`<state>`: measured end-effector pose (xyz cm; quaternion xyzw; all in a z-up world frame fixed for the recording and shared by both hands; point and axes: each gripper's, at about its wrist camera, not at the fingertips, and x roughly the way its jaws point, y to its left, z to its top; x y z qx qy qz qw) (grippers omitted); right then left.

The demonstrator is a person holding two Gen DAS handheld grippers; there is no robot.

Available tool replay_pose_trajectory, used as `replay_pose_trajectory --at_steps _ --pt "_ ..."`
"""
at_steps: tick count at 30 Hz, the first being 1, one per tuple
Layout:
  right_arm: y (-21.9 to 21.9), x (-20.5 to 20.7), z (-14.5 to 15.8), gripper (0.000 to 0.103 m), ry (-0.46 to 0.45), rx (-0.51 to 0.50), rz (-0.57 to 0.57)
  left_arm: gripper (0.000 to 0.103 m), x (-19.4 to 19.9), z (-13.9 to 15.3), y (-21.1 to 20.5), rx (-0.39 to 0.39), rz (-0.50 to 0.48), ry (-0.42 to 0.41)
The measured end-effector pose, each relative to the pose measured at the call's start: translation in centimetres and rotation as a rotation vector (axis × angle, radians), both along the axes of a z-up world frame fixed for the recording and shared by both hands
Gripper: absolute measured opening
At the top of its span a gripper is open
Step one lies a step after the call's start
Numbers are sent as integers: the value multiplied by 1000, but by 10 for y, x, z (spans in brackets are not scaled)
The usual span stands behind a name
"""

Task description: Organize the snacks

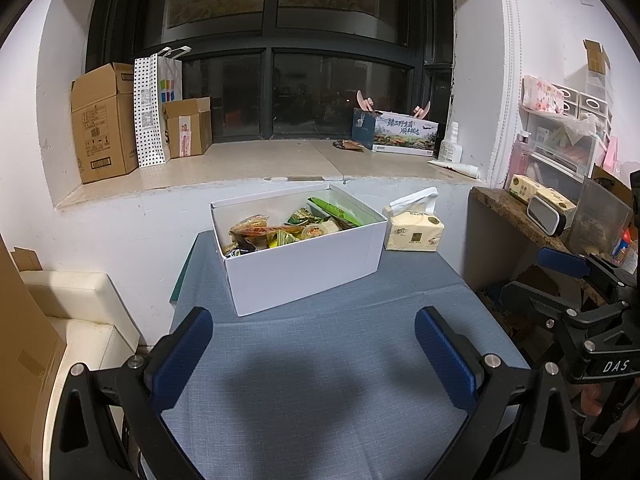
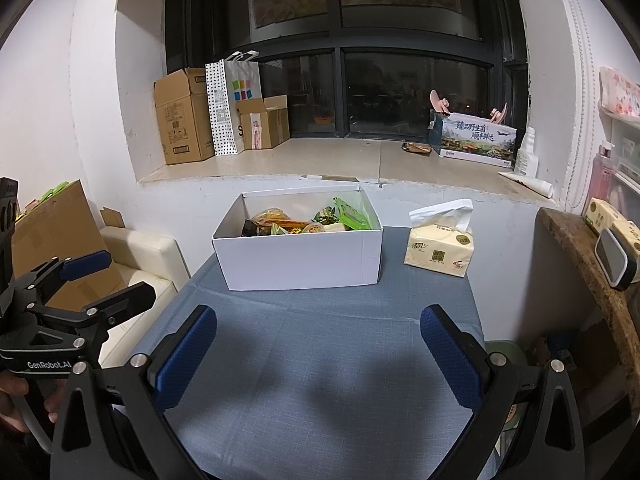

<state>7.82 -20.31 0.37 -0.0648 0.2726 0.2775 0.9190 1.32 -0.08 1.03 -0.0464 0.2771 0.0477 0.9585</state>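
A white open box (image 1: 304,268) (image 2: 300,260) stands at the far part of the blue-grey tablecloth (image 1: 340,400) (image 2: 320,380). Several snacks lie inside it, among them a green packet (image 1: 340,211) (image 2: 354,216) and an orange packet (image 1: 256,225) (image 2: 276,217). My left gripper (image 1: 314,354) hovers open over bare cloth in front of the box, nothing between its blue pads. My right gripper (image 2: 318,354) is open too, at a similar distance from the box. Each gripper shows at the edge of the other's view: the right gripper (image 1: 536,280), the left gripper (image 2: 108,280).
A yellow tissue pack (image 1: 414,234) (image 2: 440,254) sits right of the box. The window sill behind holds cardboard boxes (image 1: 104,120), a dotted paper bag (image 1: 150,112) and a printed carton (image 1: 404,134). A cream seat (image 1: 72,320) is left; a brown counter (image 2: 580,248) and shelves are right.
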Motion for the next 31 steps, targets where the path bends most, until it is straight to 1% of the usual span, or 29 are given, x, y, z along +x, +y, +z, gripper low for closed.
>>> replay_pose_trajectory --at_steps 31 --pt "3 0 -1 103 -3 -6 7 103 -1 0 -2 -9 -11 -1"
